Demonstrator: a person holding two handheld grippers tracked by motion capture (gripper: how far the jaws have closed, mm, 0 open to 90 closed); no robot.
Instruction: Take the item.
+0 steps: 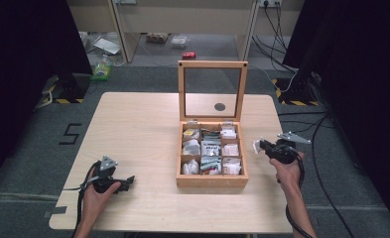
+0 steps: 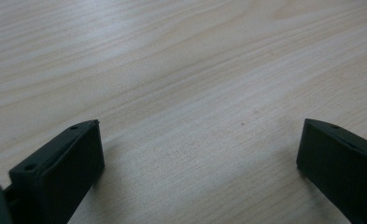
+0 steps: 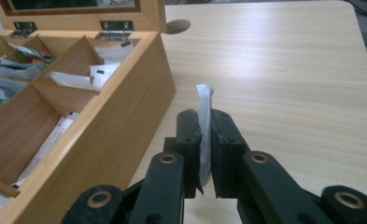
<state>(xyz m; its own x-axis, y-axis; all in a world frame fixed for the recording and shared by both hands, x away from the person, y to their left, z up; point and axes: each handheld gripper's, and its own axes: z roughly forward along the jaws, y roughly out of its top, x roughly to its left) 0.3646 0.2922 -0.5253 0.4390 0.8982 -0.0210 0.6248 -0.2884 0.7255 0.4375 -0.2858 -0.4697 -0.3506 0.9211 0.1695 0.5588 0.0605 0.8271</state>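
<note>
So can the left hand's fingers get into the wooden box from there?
Probably yes: the lid stands open and bare table lies between the left gripper and the box.

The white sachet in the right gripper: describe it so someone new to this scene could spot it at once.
Start at the open wooden compartment box in the middle of the table, then look just past its right wall to the right gripper. The white sachet stands edge-on, pinched between its shut black jaws. Unlike the other sachets, which lie in the box's compartments, this one is outside the box, above bare tabletop.

left gripper [image 1: 125, 182] rests low, jaws wide apart; right gripper [image 1: 258, 145] raised, jaws clamped together
</note>
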